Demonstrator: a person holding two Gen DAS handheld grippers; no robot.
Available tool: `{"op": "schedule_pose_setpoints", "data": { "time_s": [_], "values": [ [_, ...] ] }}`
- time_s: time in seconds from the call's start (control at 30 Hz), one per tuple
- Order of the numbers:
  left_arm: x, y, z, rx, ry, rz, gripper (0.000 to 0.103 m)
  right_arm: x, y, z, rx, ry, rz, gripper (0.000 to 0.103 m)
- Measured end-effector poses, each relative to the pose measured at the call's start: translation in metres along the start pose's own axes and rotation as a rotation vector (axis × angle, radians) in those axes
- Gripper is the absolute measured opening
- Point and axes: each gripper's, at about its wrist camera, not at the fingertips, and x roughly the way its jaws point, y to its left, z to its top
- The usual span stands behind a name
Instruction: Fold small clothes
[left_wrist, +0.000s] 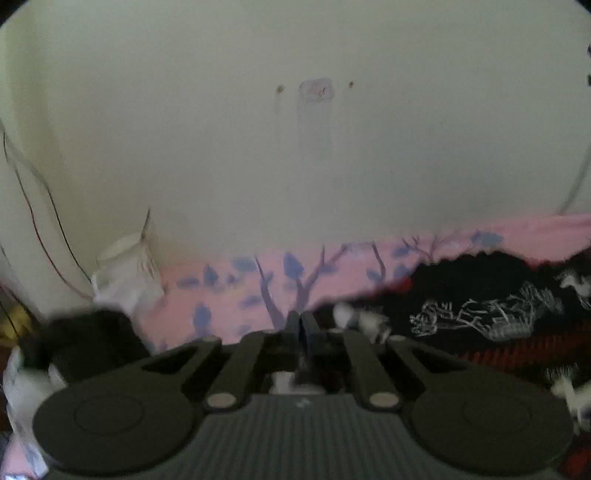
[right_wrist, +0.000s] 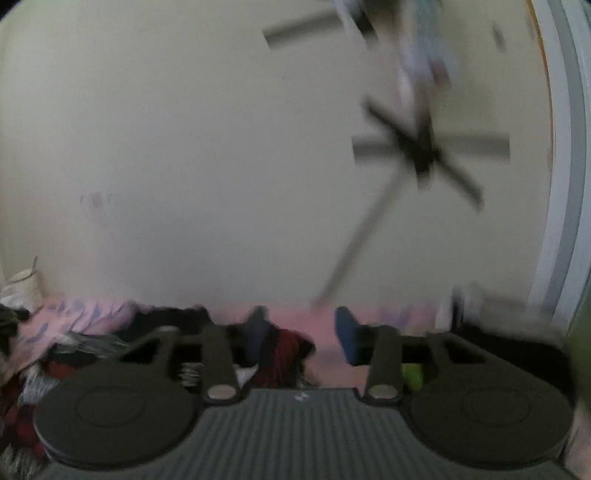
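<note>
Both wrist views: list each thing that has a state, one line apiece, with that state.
left gripper: fingers shut together, nothing visibly held.
right gripper: fingers spread wide open, nothing between them.
black patterned garment: lying spread on the pink sheet, not folded.
pink floral sheet: spread flat beneath the clothes.
pile of clothes: rumpled, unfolded.
white jar: upright against the wall.
ceiling fan: too blurred to tell whether it is spinning.
</note>
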Motion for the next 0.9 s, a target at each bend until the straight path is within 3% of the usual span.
{"op": "schedule_pose_setpoints", "data": {
  "time_s": [0.03,0.1,0.17,0.2,0.27,0.43,0.57,0.63,0.67,0.73,0.8,0.9],
  "values": [
    [-0.011,0.008,-0.012,-0.015,-0.021,-0.005,0.009,-0.016,-0.026,-0.021,0.072,0.035,0.053,0.026],
    [-0.032,0.033,-0.019,-0.041,-0.044,-0.082,0.01,-0.026,-0.038,-0.032,0.105,0.053,0.062,0.033],
    [-0.053,0.051,-0.029,-0.05,-0.049,-0.136,0.017,-0.049,-0.054,-0.058,0.153,0.103,0.134,0.034],
    [-0.056,0.065,-0.028,-0.05,-0.036,-0.134,0.029,-0.06,-0.057,-0.07,0.152,0.127,0.151,0.034],
    [-0.072,0.079,-0.041,-0.057,-0.007,-0.141,0.044,-0.072,-0.055,-0.085,0.128,0.159,0.165,0.034],
    [-0.102,0.089,-0.061,-0.096,0.039,-0.228,0.044,-0.067,-0.043,-0.109,0.049,0.222,0.122,0.034],
    [-0.129,0.075,-0.048,-0.125,-0.05,-0.329,0.046,-0.029,-0.039,-0.104,0.132,0.244,0.118,0.034],
    [-0.134,0.06,-0.04,-0.126,-0.096,-0.378,0.052,-0.014,-0.031,-0.104,0.158,0.246,0.143,0.034],
    [-0.133,0.051,-0.036,-0.124,-0.108,-0.398,0.052,-0.003,-0.012,-0.1,0.098,0.245,0.122,0.03],
    [-0.121,0.029,-0.028,-0.119,-0.114,-0.437,0.052,0.0,-0.002,-0.1,0.058,0.241,0.093,0.007],
    [-0.099,0.005,-0.025,-0.103,-0.101,-0.444,0.051,0.0,0.008,-0.095,0.026,0.244,0.068,0.003],
    [-0.066,-0.017,-0.029,-0.078,-0.04,-0.42,0.05,-0.024,0.012,-0.068,-0.088,0.135,0.002,0.002]
  ]
}}
